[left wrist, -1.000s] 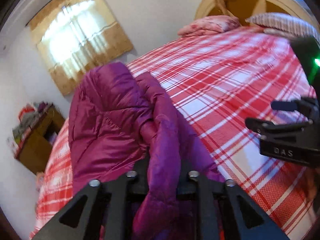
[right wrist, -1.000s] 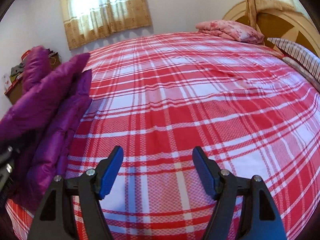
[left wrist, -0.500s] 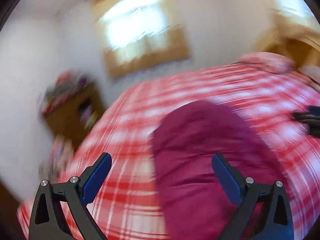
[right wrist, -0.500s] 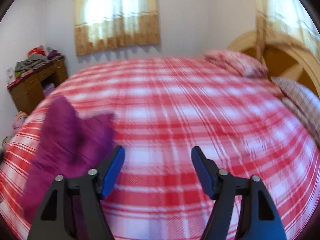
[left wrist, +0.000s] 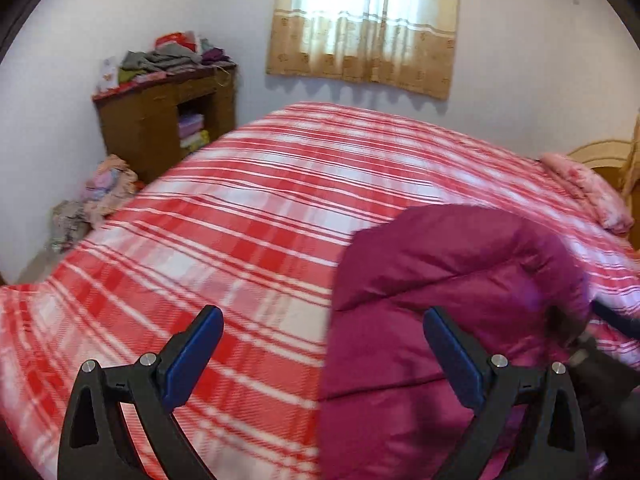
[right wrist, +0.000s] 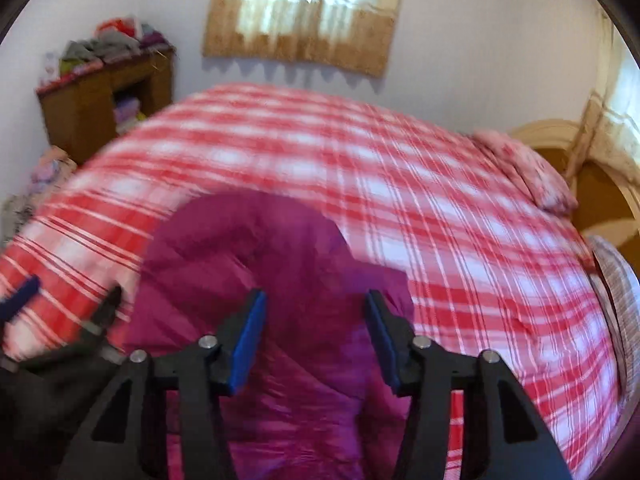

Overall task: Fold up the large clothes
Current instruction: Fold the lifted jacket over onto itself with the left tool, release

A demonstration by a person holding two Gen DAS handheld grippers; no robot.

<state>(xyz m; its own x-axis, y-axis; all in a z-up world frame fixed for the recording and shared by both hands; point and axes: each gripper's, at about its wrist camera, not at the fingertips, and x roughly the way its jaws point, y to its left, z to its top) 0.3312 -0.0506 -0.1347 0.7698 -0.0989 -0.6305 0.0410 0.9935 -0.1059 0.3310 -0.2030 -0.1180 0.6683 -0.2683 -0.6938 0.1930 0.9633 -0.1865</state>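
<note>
Where the red plaid bed (left wrist: 248, 216) fills a white-walled room with a curtained window (left wrist: 366, 20) and a cluttered wooden cabinet (left wrist: 160, 120) far left, the magenta puffer jacket (left wrist: 440, 280) lies crumpled at its near edge. The left claw (left wrist: 322, 354) angles down, spread wide and empty, beside it; the right claw (right wrist: 316, 338), just closing, half-spread, hovers above it, pinching nothing.

Both wrist cameras look forward and downward along their tongs, close above the bed's (left wrist: 248, 216) near edge, facing the window wall. Both views share the purple jacket (right wrist: 280, 280), cabinet (left wrist: 160, 120) and curtain (right wrist: 304, 12).
</note>
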